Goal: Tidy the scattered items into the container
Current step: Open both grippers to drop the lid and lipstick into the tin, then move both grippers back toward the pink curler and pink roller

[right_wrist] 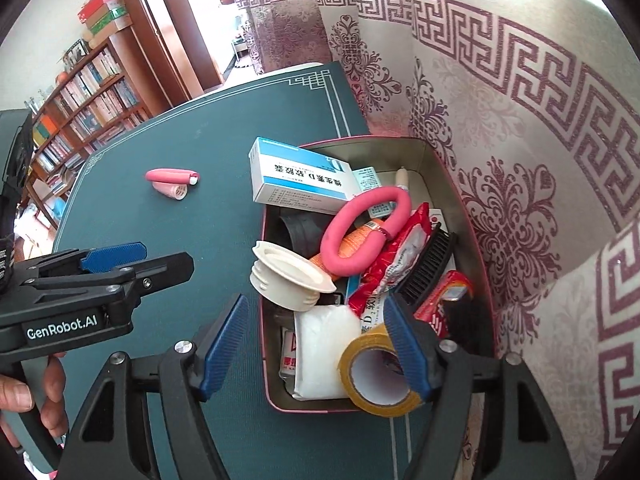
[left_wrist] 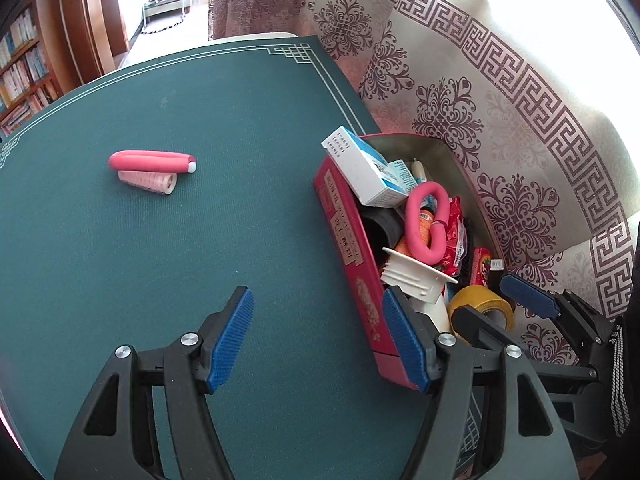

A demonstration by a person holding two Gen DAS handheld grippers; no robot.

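Observation:
A red tin box (left_wrist: 347,257) stands at the right edge of the green table, heaped with items: a white-blue medicine carton (right_wrist: 298,179), a pink foam loop (right_wrist: 362,230), a white lid (right_wrist: 290,273), a yellow tape roll (right_wrist: 376,374), a black comb (right_wrist: 426,266). A pink foam curler (left_wrist: 150,161) and a pale pink roller (left_wrist: 149,182) lie together on the table, far left of the box; they also show in the right wrist view (right_wrist: 170,176). My left gripper (left_wrist: 320,340) is open and empty, beside the box's near corner. My right gripper (right_wrist: 316,350) is open and empty above the box.
The green table mat (left_wrist: 160,260) has a white border line. A patterned curtain (right_wrist: 520,120) hangs close behind the box on the right. A bookshelf (right_wrist: 80,108) stands beyond the table's far left. The left gripper (right_wrist: 112,258) shows in the right wrist view.

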